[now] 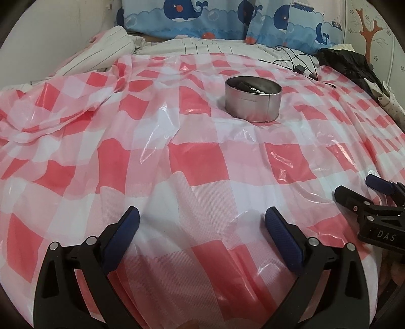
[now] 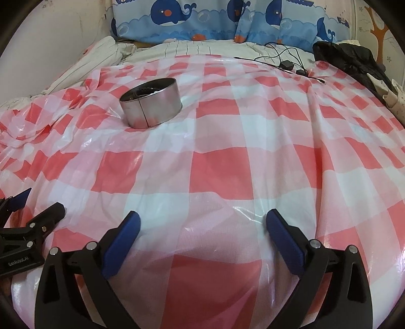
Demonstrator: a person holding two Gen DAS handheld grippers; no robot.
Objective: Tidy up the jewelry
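Observation:
A round silver tin (image 1: 253, 103) stands on the red-and-white checked plastic sheet (image 1: 197, 162), with small dark and pale pieces lying inside it. In the right wrist view the tin (image 2: 152, 106) sits at the upper left. My left gripper (image 1: 202, 215) is open over the near part of the sheet, well short of the tin, with nothing between its blue pads. My right gripper (image 2: 203, 217) is also open and holds nothing. Each gripper shows in the other's view: the right gripper (image 1: 354, 187) at the right edge, the left gripper (image 2: 43, 201) at the left edge.
Whale-print pillows (image 1: 202, 17) line the far wall. Black cables with a small adapter (image 2: 287, 64) lie on the far right of the bed, beside a black garment (image 2: 354, 60). Striped bedding (image 1: 101, 50) is bunched at the far left, where the sheet is crumpled.

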